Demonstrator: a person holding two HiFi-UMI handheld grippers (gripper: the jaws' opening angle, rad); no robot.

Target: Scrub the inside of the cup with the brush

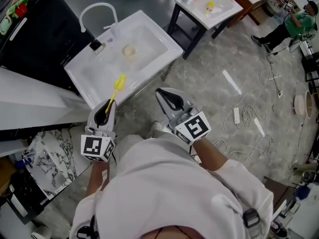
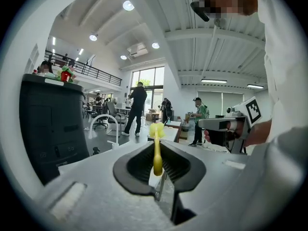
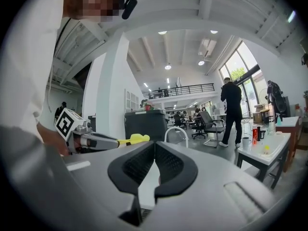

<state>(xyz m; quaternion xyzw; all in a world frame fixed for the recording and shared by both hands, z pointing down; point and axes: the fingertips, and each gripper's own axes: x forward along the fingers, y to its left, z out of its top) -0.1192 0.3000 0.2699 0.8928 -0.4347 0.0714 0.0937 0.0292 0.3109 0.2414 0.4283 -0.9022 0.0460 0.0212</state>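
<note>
One yellow plastic brush (image 1: 118,86), slim stick handle, knobbly tuft head, clamped by the handle between the ribbed black pads (image 2: 140,165) of the left gripper (image 1: 105,108). Head sticking out past the tips, seen in head view against the near rim of the sink (image 1: 169,43).

Pale round cup (image 1: 129,51) in the basin, a ring from above, well apart from the brush; material unclear.

Sink: white, glossy, rectangular, thin arched white faucet (image 1: 99,4) at its far-left side.

Right gripper (image 1: 162,94): jaws pressed together, nothing between. Same grey shell, black textured pads tapering to a point. Near the sink's front corner, apart from the left one.

Square-patterned marker cube (image 1: 97,148) at the back of each.

Below: smooth grey marbled floor (image 1: 214,78), white power strip (image 1: 237,115) lying on it.

Further out: white-topped table (image 1: 227,8) on dark legs, small items on top; black boxy cabinet (image 1: 45,39) left of the sink.
</note>
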